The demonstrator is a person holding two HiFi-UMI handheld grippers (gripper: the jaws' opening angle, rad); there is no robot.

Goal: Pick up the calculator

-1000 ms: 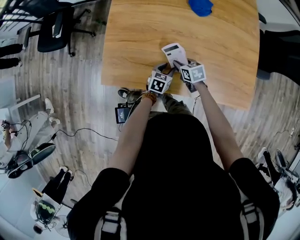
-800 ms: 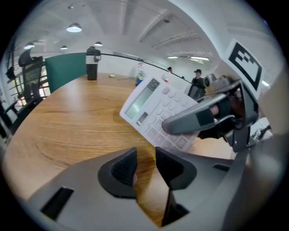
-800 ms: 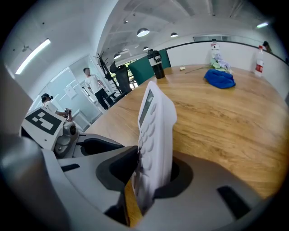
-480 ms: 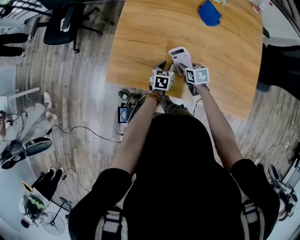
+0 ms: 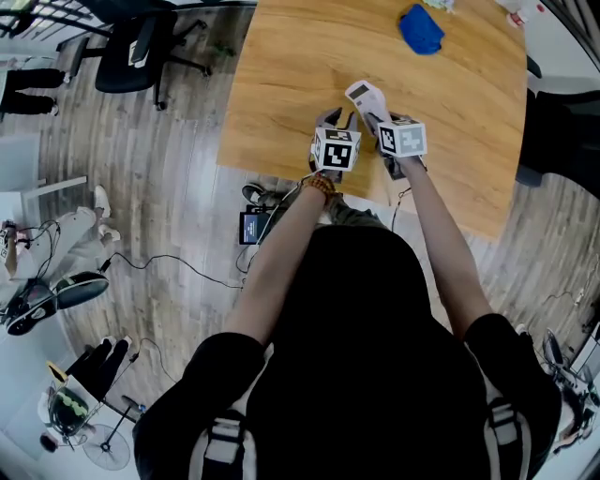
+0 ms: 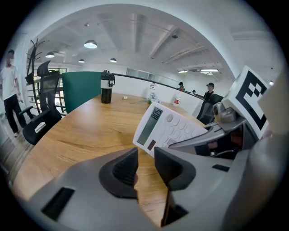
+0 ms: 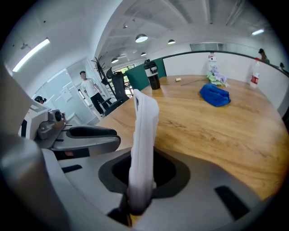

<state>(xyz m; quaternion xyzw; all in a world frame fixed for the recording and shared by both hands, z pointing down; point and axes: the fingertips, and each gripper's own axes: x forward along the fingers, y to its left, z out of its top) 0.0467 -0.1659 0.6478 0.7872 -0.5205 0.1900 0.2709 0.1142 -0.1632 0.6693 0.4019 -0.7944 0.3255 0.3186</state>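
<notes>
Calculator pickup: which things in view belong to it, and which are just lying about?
Part of the job:
calculator, gripped edge-on in the right claw
left claw, empty, its jaws have just been closing

Lying about:
blue cloth
black tumbler
office chair

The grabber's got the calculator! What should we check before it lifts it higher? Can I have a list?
1. Right gripper shut on the lower end of the white plastic calculator: ok.
2. Calculator raised off the light wooden table, tilted: ok.
3. Left gripper empty; its jaws have just been closing, with a narrow gap: ok.
4. Left gripper apart from the calculator: ok.
5. Blue crumpled cloth and black bottle far from the calculator: ok.
6. Grip tight enough not to slip: cannot tell.
</notes>
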